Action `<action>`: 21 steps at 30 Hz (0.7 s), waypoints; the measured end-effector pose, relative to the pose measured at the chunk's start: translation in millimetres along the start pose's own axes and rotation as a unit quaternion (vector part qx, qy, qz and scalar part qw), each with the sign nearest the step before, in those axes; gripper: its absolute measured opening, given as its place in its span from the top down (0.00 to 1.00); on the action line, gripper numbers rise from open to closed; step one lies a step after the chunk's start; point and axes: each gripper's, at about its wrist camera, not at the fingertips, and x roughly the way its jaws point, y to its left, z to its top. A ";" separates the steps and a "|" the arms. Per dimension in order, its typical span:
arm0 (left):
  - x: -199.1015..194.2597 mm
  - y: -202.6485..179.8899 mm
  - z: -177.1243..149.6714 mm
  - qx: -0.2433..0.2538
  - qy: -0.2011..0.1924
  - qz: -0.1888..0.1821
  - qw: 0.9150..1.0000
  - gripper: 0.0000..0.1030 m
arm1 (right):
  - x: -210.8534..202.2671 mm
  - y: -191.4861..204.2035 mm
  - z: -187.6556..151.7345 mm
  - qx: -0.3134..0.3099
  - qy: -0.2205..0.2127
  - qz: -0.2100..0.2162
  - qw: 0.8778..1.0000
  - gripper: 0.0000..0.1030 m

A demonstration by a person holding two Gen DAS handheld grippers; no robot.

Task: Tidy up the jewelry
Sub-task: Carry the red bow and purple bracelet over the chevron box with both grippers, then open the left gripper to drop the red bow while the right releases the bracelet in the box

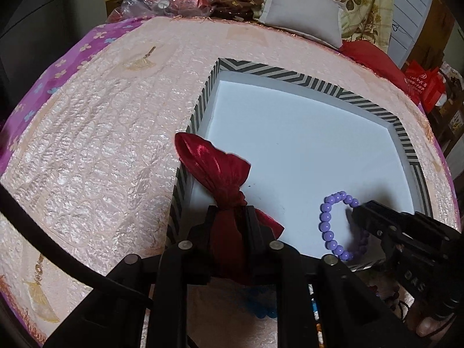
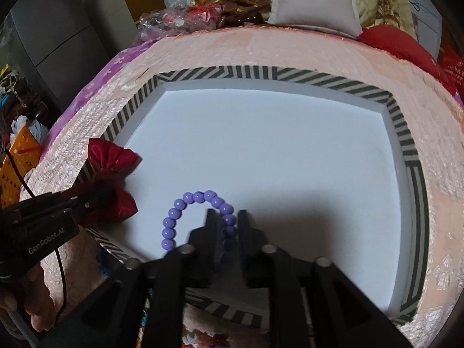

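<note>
A white tray with a black-and-white striped rim [image 1: 290, 74] [image 2: 232, 72] lies on a pink quilted bedspread. A red satin pouch [image 1: 214, 168] [image 2: 107, 156] leans on the tray's left wall, its top over the rim. My left gripper [image 1: 231, 211] [image 2: 110, 191] is shut on the pouch's tied neck, and cloth fills the gap between its fingers. A purple bead bracelet [image 1: 324, 217] [image 2: 174, 211] rests on the tray floor near the front. My right gripper [image 2: 227, 213] [image 1: 356, 211] straddles the bracelet's right strand, with its jaws a little wider than the beads.
A white pillow [image 2: 313, 3], red cloth [image 2: 403, 43] and crumpled plastic bags [image 1: 150, 0] crowd the bed's far edge. Blue beads [image 1: 261, 313] lie on the bedspread in front of the tray. An orange basket [image 2: 20, 150] stands on the floor at left.
</note>
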 end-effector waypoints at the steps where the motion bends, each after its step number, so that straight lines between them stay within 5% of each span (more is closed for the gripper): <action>1: -0.1 -0.5 0.1 0.002 -0.002 0.002 1.000 0.88 | -3.2 0.1 -1.4 0.001 -0.004 -0.001 1.000 0.70; 6: -6.3 -4.9 -1.3 0.015 -0.014 -0.014 1.000 0.79 | -25.8 2.1 -9.4 -0.001 -0.033 -0.012 0.999 0.49; 21: -51.8 -12.5 -7.4 0.018 -0.072 -0.014 0.997 0.77 | -63.8 -0.9 -33.2 0.020 -0.066 -0.021 0.997 0.38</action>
